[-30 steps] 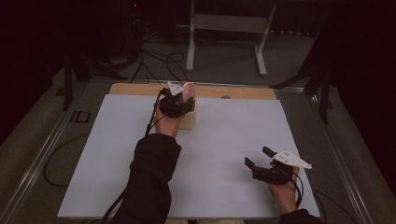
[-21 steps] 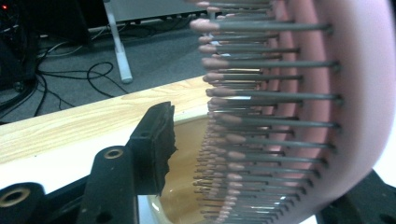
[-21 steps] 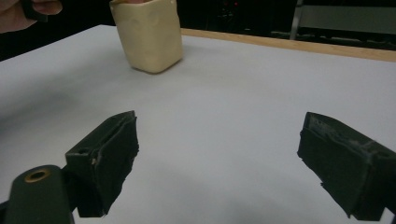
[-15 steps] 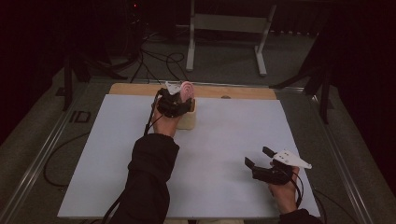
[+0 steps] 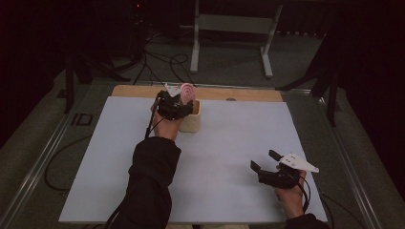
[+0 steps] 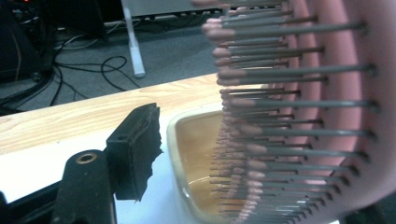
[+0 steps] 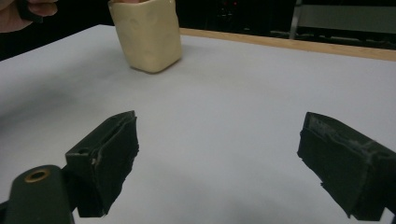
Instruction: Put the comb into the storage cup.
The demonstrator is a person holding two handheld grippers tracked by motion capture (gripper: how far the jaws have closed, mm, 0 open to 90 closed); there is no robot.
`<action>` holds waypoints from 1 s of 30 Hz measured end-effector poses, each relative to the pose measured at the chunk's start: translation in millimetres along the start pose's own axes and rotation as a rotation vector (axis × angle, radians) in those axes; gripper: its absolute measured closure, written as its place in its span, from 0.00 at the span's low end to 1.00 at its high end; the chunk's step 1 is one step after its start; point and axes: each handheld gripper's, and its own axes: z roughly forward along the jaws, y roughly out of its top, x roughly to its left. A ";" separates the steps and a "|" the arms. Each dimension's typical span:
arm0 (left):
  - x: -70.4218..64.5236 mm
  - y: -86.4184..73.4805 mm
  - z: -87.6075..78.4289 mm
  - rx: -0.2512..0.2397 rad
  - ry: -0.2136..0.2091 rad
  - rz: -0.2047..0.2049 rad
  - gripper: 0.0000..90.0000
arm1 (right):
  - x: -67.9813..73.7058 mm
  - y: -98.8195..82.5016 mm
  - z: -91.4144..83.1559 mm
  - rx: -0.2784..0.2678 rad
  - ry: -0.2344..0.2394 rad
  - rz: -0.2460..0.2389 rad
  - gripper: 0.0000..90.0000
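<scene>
Fig.: both hands at the counter (image 5: 229,143), white sheet w/ a wood strip along the far edge. My left forearm, dark sleeve, reaches fwd from the bottom of the high view to the far-centre of the counter; wrist about level, left gripper (image 5: 177,104) sitting at the rim of the cream cup (image 5: 192,121), cable trailing back along the arm. The pink hairbrush (image 5: 186,91) stands head-up in the cup, paddle rising above the rim. In the left gripper view the brush's bristle face (image 6: 289,116) fills the right side, bristles pointing toward the one jaw I can see at lower left; clear gap betw. that jaw pad and the bristle tips, cup's amber inside below. Left jaws have just been opening, brush betw. them but pad not pressing it: released. Other jaw hidden behind the brush. Right hand (image 5: 291,195) rests low at the near-right of the counter, well apart from the cup, wrist bent so the right gripper (image 5: 267,160) points toward far-left; grey plate on top. Right gripper view: both jaws spread wide, only bare sheet betw. them, cup (image 7: 147,35) farther off at upper left.
</scene>
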 end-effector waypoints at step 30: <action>16.0 -10.2 -11.4 0.001 0.038 -0.073 0.05 | 0.4 -0.2 0.9 0.002 0.005 -0.002 0.13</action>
